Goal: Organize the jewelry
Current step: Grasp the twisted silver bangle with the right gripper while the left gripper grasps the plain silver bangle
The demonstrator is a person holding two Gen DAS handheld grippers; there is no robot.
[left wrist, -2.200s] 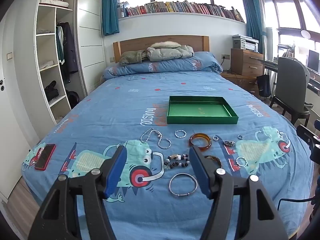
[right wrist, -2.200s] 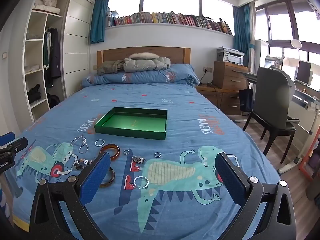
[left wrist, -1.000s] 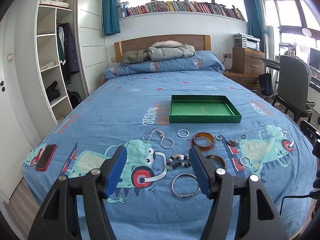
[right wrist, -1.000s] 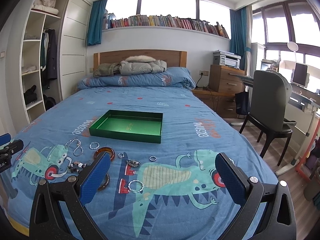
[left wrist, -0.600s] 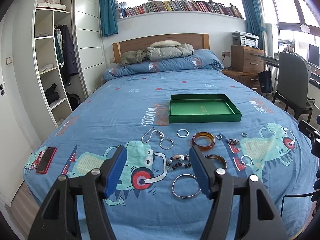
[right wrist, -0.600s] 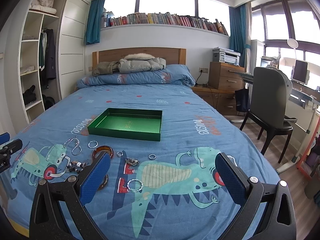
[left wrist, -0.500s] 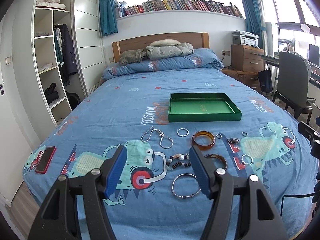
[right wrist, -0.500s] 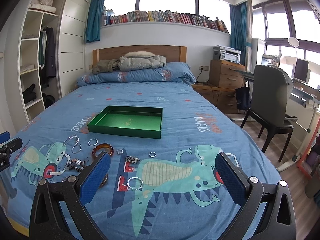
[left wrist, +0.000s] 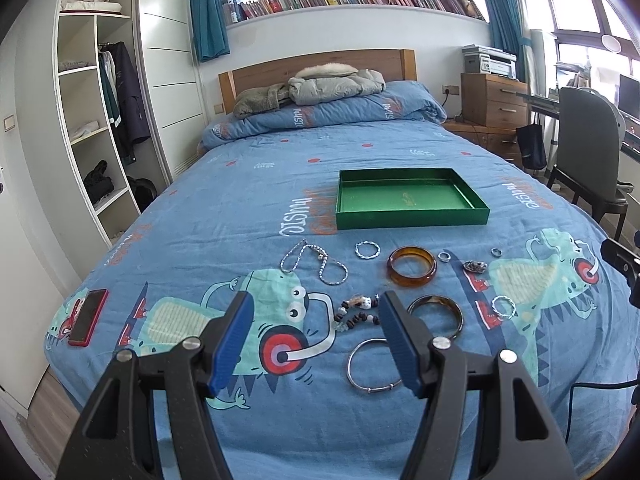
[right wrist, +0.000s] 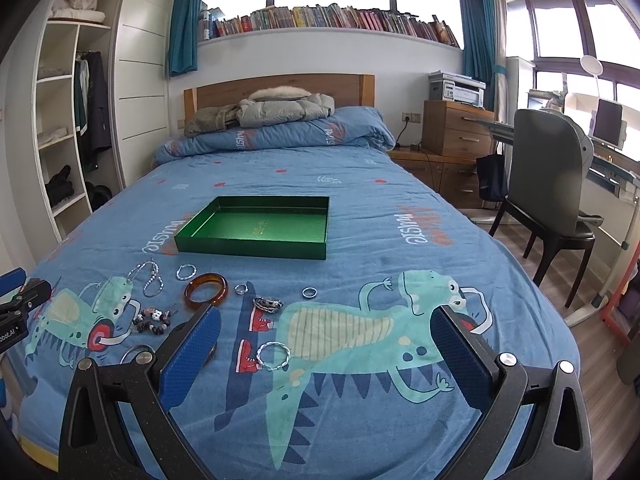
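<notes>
An empty green tray lies on the blue bedspread. In front of it several jewelry pieces are spread out: a silver chain, an amber bangle, a dark bangle, a beaded bracelet, a plain silver bangle, twisted silver rings and small rings. My left gripper hangs open above the bed's near edge, short of the beads. My right gripper stands wide open near the twisted ring, holding nothing.
A red phone lies at the bed's left corner. An open wardrobe stands on the left. A chair, desk and wooden drawers are on the right. Folded quilt and jackets sit at the headboard.
Both views have shifted only slightly over the last two seconds, drifting a little closer to the bed. No jewelry has moved and both grippers have stayed open.
</notes>
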